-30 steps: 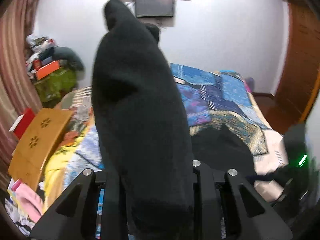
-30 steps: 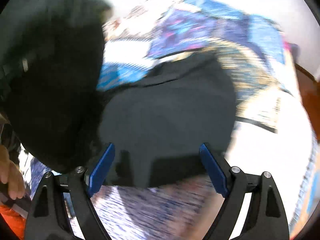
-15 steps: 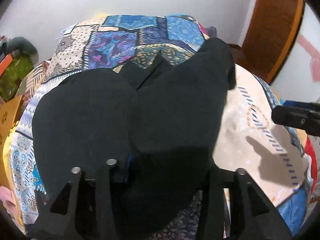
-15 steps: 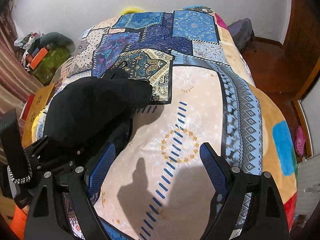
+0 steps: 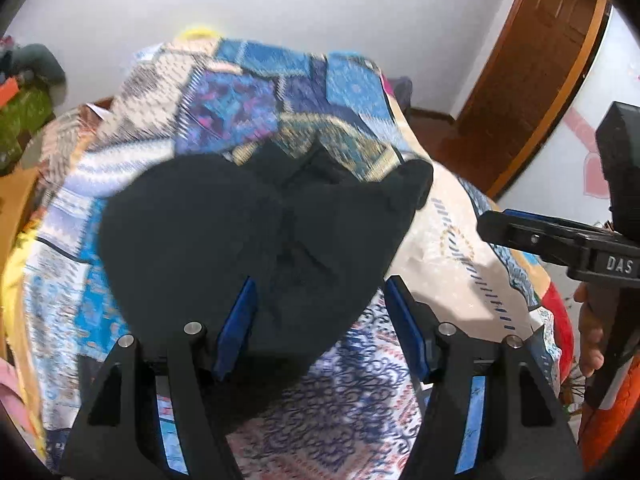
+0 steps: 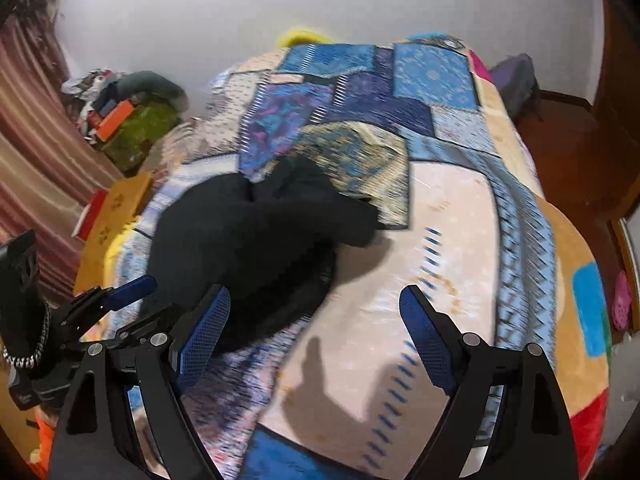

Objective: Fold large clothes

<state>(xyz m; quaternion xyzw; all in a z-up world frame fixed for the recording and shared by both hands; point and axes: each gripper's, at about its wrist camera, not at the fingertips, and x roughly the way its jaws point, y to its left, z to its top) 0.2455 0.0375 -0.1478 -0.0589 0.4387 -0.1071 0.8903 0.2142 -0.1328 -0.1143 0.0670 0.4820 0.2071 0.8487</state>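
Note:
A black garment (image 5: pixel 240 232) lies bunched and folded over on the patchwork bed cover (image 5: pixel 440 248). My left gripper (image 5: pixel 322 320) hangs just over its near edge; the jaws are opening, the fabric lies loose between the blue pads, and neither pad presses on it. In the right wrist view the same garment (image 6: pixel 248 240) sits left of centre, with the left gripper (image 6: pixel 120 300) at its near left edge. My right gripper (image 6: pixel 316 336) stands open above the bare cover (image 6: pixel 460 220), right of the garment, with nothing between its fingers. It also shows at the right edge (image 5: pixel 520 232) of the left wrist view.
A wooden door (image 5: pixel 532 72) stands at the right. Left of the bed are a striped curtain (image 6: pixel 32 152), a pile of clutter (image 6: pixel 132 120) and a low yellow wooden table (image 6: pixel 116 208). A dark purple bundle (image 6: pixel 516 76) sits past the bed's far right corner. A hand (image 5: pixel 592 340) holds the right gripper.
The garment, held up in front of the left camera before, now lies on the bed and the left jaws have widened off it. The right gripper has drawn back from the garment.

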